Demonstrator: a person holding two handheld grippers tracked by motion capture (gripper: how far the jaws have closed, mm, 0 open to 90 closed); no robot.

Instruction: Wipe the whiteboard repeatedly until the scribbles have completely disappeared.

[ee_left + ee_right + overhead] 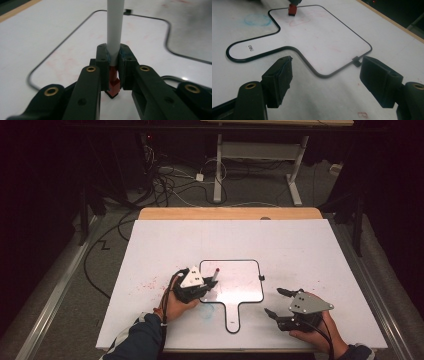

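A small whiteboard (239,282) with a black rim and a short handle (233,317) lies flat on the white table cover (300,250). My left gripper (209,282) stands over the board's left part, shut on a white marker (115,30) between its pads (114,62). The marker's red end (113,83) points down at the board (317,32) and also shows far off in the right gripper view (292,10); contact is hard to judge. My right gripper (274,301) rests right of the handle, its jaws wide apart (327,70) with nothing between them.
A blue scribble (206,310) marks the cover left of the handle, and red specks (147,284) lie left of the left hand. Faint red smears cover the board. A small black clip (356,61) sits on its right rim. The table's wooden edge (230,213) runs along the back.
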